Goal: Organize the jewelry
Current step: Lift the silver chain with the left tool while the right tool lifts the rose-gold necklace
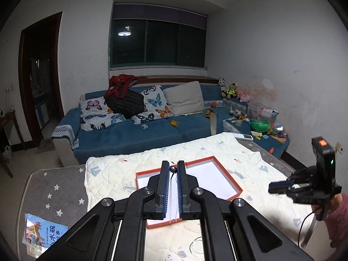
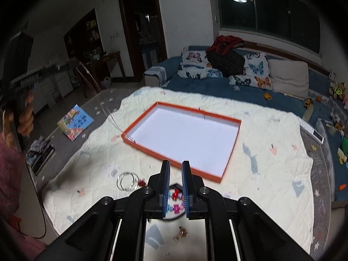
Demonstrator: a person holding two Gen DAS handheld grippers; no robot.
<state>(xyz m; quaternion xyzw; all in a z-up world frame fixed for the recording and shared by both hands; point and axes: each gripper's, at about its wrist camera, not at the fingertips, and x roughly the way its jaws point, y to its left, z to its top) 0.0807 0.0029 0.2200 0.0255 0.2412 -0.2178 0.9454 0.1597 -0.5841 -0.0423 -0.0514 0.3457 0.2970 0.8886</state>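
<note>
My left tongs [image 1: 173, 168] pinch a thin necklace [image 1: 173, 169], its pendant half hidden. Right tongs [image 2: 175, 169] gape over a blurred beaded bracelet [image 2: 175, 195], orange tray [image 2: 182, 108] at twelve o'clock.

An orange-rimmed, white-floored cardboard tray [image 2: 182, 139] at centre frame sits on a cream quilted blanket [image 2: 271, 174] printed with pale blue and pink motifs; butterfly-print white cushions [image 2: 256, 71] line the upper-right blue sofa [image 2: 217, 91].
</note>
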